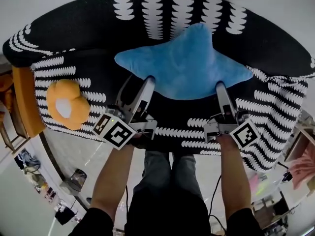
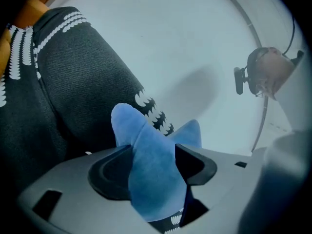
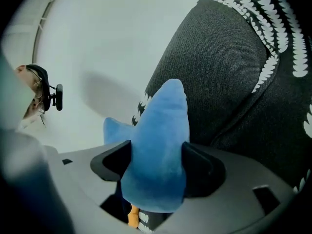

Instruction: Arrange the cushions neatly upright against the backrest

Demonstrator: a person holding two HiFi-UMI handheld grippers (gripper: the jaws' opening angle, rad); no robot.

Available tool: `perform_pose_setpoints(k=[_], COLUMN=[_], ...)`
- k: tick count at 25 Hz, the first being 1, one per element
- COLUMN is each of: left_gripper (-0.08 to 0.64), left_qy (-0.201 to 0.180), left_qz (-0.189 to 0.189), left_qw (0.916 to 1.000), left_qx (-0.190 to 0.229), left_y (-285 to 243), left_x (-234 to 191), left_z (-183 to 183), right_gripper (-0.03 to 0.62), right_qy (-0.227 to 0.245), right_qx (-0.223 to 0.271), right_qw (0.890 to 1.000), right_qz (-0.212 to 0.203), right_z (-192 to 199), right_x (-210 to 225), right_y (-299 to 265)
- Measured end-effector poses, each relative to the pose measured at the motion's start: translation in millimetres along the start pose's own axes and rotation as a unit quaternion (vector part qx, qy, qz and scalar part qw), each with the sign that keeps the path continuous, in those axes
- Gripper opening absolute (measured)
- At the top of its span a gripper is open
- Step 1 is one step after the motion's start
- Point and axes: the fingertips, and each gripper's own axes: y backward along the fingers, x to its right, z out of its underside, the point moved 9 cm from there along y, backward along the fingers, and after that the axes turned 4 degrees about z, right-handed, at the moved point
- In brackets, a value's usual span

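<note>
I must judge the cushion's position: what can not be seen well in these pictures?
Whether the blue cushion leans on the backrest or is lifted clear: head view looks from above, depth is lost.
Its two lower tips: head view, covered by the left tool and right tool.
Most of the cushion: both gripper views, hidden behind the pinched tip.
Seat under it: head view, covered by the cushion.

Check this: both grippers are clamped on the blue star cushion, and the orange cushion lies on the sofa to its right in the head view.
One thing is wrong: the head view shows the orange cushion on the sofa to the left of the blue star cushion, not the right. The left gripper and right gripper are both clamped on the blue star cushion.
</note>
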Motion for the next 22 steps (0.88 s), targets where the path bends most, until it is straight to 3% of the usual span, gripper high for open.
perform_pose_setpoints(k=[5, 10, 17, 22], left_gripper=[0.287, 0.313, 0.347, 0.347], left_qy=[-0.033, -0.005, -0.047, -0.079], left_qz=[0.0, -0.047, -0.1, -0.098], left_qw=[0.9991, 0.9985, 0.9933, 0.9918], left_qx=[-0.027, -0.028, -0.034, -0.025], left_y=[-23.4, -40.5, -11.8, 10.3], left_x=[1.9, -7.2, -14.5, 10.7], left_z=[2.5, 22.6, 13.8, 16.8], right_gripper=[0.337, 0.339, 0.367, 0.377], right_qy=[-0.008, 0.024, 0.07, 0.117], right_qx=[0.014, -0.023, -0.035, -0.04], right_qw=[1.0, 0.999, 0.996, 0.992], right_qz=[0.0, 0.017, 0.036, 0.039], right_z=[-7.1, -8.2, 5.7, 7.8], right_x=[21.7, 45.2, 24.1, 19.5], right_y=[-4.2, 2.7, 5.1, 39.6])
